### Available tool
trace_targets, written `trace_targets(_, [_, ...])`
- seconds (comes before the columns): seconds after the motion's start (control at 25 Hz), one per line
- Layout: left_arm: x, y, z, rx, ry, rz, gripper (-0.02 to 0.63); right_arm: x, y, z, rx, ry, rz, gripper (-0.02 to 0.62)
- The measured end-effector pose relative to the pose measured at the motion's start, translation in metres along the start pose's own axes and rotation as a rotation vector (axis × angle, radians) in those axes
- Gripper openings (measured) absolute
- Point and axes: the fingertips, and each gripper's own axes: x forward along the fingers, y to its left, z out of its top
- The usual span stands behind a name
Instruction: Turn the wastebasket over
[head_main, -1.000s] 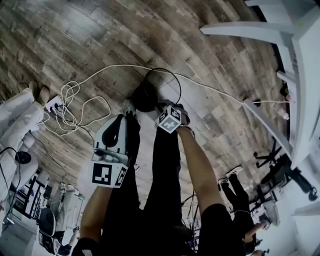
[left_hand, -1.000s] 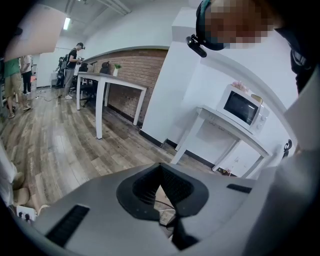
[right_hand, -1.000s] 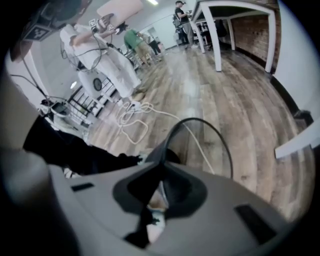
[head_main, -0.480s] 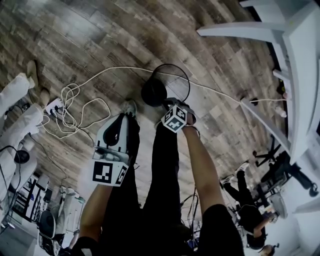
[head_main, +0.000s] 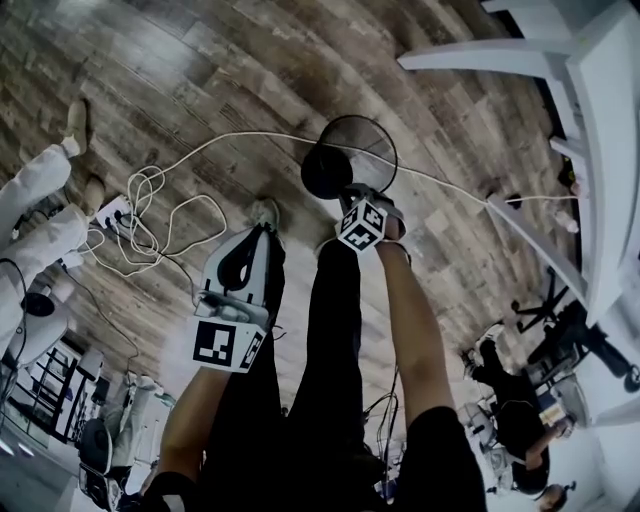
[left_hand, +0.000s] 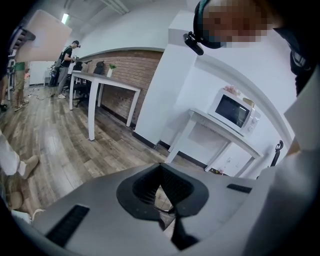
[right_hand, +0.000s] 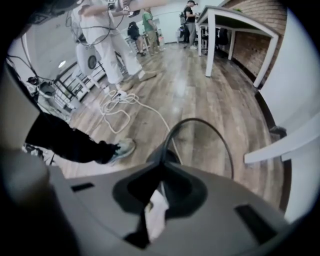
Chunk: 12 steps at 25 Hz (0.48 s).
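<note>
Now, gripped by its rim in the right claw (head_main: 347, 193), the basket (head_main: 328, 170) at twelve o'clock has been tipped further, its mouth exposed, so turnover is judged under way; the left claw (head_main: 256, 232) is closed, empty.

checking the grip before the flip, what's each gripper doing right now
Left gripper: closed, holding nothing.
Right gripper: closed on the rim of the wastebasket.

No legible text, label, brand or number in any view.
</note>
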Motion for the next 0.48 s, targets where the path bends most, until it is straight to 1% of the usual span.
trace_targets(0.28, [0.008,-0.004,0.005,0.031,0.002,-0.022,0.032,0.013,0.021,0.005,0.021,-0.012,0.002,0.051])
trace_targets(0.48, [0.012,-0.009,0.003,0.039,0.006,-0.028,0.032,0.02,0.041,-0.003,0.022,-0.007,-0.017,0.051])
